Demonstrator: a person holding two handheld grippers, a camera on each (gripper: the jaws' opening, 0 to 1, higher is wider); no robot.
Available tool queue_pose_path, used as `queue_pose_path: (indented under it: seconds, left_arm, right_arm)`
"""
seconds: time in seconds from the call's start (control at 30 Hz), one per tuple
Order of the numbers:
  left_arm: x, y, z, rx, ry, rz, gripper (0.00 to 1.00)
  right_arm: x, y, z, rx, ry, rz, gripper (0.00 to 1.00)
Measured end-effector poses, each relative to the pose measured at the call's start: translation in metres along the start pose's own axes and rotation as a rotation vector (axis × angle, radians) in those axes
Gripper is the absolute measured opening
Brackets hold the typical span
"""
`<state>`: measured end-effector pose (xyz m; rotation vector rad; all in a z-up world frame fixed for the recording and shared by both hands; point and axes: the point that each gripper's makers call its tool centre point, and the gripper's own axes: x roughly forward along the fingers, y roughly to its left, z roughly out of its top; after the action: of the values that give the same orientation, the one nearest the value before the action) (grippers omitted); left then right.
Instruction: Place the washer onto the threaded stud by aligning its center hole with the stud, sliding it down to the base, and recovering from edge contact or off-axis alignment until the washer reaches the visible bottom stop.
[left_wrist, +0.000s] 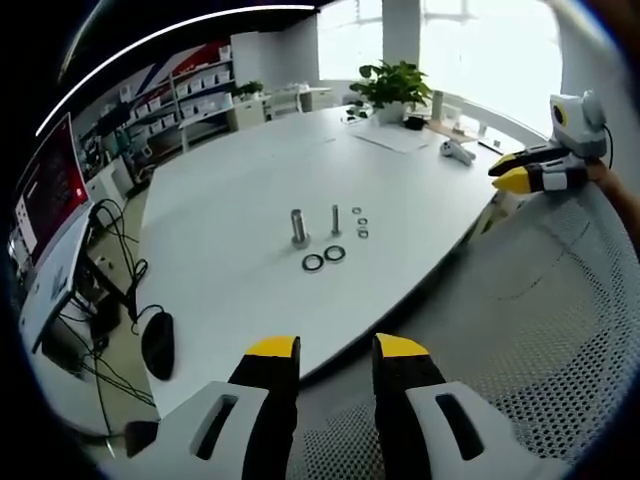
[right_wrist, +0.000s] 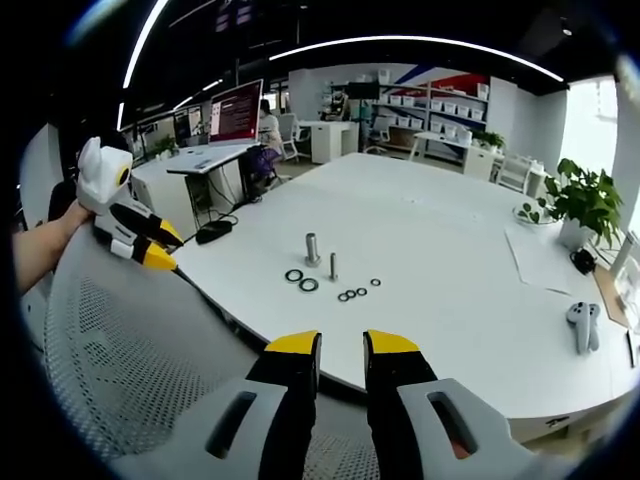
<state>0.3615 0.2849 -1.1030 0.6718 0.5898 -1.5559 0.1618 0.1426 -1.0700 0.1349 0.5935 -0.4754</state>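
Resting flat on the white table (left_wrist: 230, 190): two larger washers (left_wrist: 323, 258), small washers (left_wrist: 360, 222) just beside, near the thin threaded stud (left_wrist: 335, 219) and a thicker bolt (left_wrist: 299, 228). Likely light, stiff, slippery; best pinched across the rim. Left gripper (left_wrist: 336, 347) and right gripper (right_wrist: 341, 342): jaws narrowly parted, empty, well apart from the parts.

On the white table (right_wrist: 450, 230) stand two upright metal pieces: one thick bolt (right_wrist: 312, 247) and one thin threaded stud (right_wrist: 333, 265). Beside them lie two large dark washers (right_wrist: 301, 279) and three small washers (right_wrist: 357, 291) (the left gripper view also shows three small ones (left_wrist: 361, 222), well apart from the large pair). Farther off there is one potted plant (right_wrist: 580, 205), one white handheld controller (right_wrist: 583, 325), one sheet of paper (right_wrist: 545, 258) and one dark computer mouse (left_wrist: 157, 343).
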Motion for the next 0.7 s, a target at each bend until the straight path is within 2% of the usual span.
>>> queue_pose_path:
  seconds: [0.7]
  left_arm:
    - [-0.0006,-0.0003,0.001,0.0,-0.003,0.001,0.27]
  right_arm:
    - [0.0004,-0.0001,0.0006,0.0,-0.002,0.001,0.2]
